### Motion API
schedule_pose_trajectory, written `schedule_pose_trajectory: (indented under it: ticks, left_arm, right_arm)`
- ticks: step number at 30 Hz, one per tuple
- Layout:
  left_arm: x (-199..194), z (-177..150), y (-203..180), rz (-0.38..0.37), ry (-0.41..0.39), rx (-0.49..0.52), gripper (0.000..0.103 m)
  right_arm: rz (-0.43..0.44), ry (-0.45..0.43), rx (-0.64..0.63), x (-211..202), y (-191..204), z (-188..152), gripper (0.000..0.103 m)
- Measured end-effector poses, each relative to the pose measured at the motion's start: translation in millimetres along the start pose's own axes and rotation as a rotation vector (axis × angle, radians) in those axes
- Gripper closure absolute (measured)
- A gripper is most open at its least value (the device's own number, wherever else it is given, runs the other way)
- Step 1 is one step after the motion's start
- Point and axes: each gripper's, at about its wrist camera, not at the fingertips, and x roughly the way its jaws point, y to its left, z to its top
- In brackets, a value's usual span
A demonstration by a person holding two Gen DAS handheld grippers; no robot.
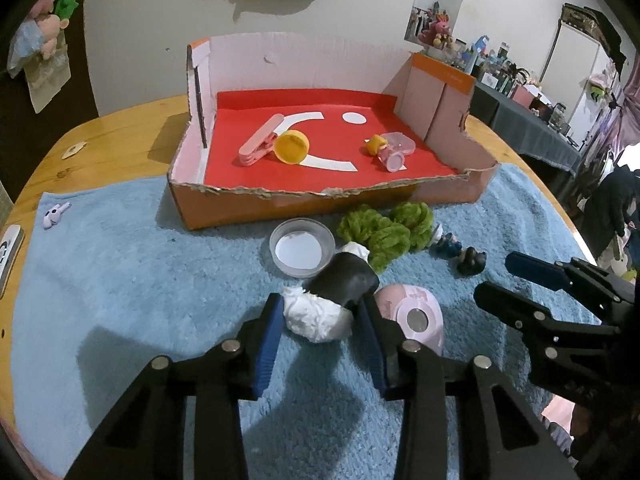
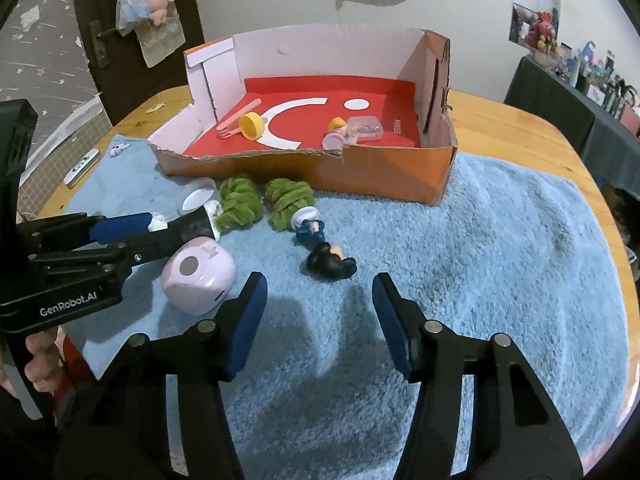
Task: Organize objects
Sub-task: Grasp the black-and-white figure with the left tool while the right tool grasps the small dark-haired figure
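Midway through the tidy-up, we bring the left claw (image 1: pixel 320 320) down around a black-and-white plush toy (image 1: pixel 332 300) on the blue towel (image 1: pixel 120 280); the pads flank its white end and appear to touch it, though we cannot tell whether they truly squeeze. The right claw (image 2: pixel 320 312) hangs open over bare towel, nothing between its pads.

Beyond both claws sits the cut-down cardboard box (image 2: pixel 380 176) with a red floor. By our count four things already lie in it: one pink clip (image 1: pixel 260 142), one yellow cap (image 1: pixel 292 147), one small yellow-topped figure (image 2: pixel 338 126) with a pink round base, and one clear pink case (image 2: pixel 366 128).

We judge the job roughly half done. Left on the towel: the one plush toy in the left claw; one pink cube-shaped gadget (image 2: pixel 198 282), just right of the left claw and ahead-left of the right claw; one clear shallow dish (image 1: pixel 302 248), just ahead of the left claw; two green fuzzy scrunchies (image 2: pixel 240 204), side by side between the claws and the box; one dark-haired figurine (image 2: pixel 320 240), lying on its side just ahead of the right claw; and one tiny pale charm (image 1: pixel 56 215), far left of the left claw, near the towel's edge on the wooden table (image 1: pixel 120 128).
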Motion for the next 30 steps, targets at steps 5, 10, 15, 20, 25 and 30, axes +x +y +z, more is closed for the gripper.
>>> schedule_pose_trajectory:
  ticks: [5,10,15,20,25,30]
  left_arm:
    - [2,2,0,-0.004,0.0,0.008,0.063]
    - [4,3,0,-0.009,0.002,0.016,0.063]
    - [5,5,-2,-0.01,0.001,0.024,0.063]
    - [0,8,-4,-0.002,-0.018,0.035,0.063]
    - [0,9,-3,0.001,-0.019,0.044,0.063]
    - [5,8,-6,-0.001,-0.01,0.062,0.063]
  right_arm:
    - [0.001,0.011,0.004,10,-3,4,0.06]
    - [0.004,0.021,0.0,18,-3,7,0.064]
    - [-0.003,0.022,-0.008,24,-2,9,0.072]
    - [-0.007,0.018,-0.013,24,-2,10,0.074]
    - [-0.003,0.022,-0.033,24,1,9,0.074]
    - [0.008,0.023,-0.029,23,1,8,0.074]
